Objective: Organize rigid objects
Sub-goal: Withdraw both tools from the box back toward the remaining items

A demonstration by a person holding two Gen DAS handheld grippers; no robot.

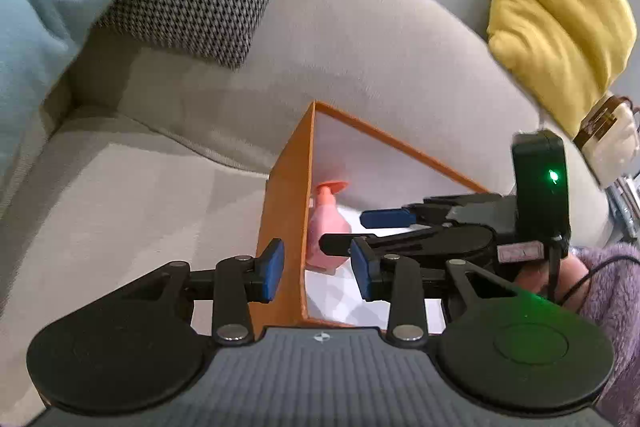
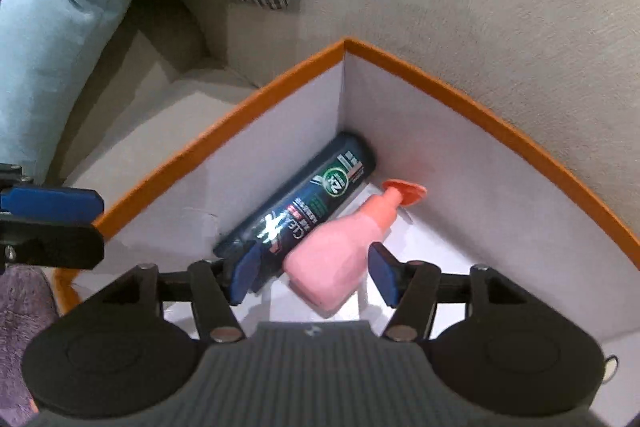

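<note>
Your right tongs [image 2: 312, 275] hang open above the pink plastic pump bottle [image 2: 336, 251], lying released in the orange-rimmed white box [image 2: 460, 95] beside a dark shampoo bottle [image 2: 304, 203]. Your left tongs [image 1: 316, 269] straddle the box wall [image 1: 288, 187], narrowly open. Next, likely withdraw and fetch another item. The box sits on a beige sofa [image 1: 140, 187] with cushions.

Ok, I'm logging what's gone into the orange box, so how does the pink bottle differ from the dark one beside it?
The pink pump bottle is pale and plain; the dark bottle is navy with printed labels. The pink bottle is squat with a coral pump head, the dark bottle long and slim. The pink bottle lies toward the middle, the dark bottle along the wall of the orange box. Both lie on their sides inside it, side by side.
</note>
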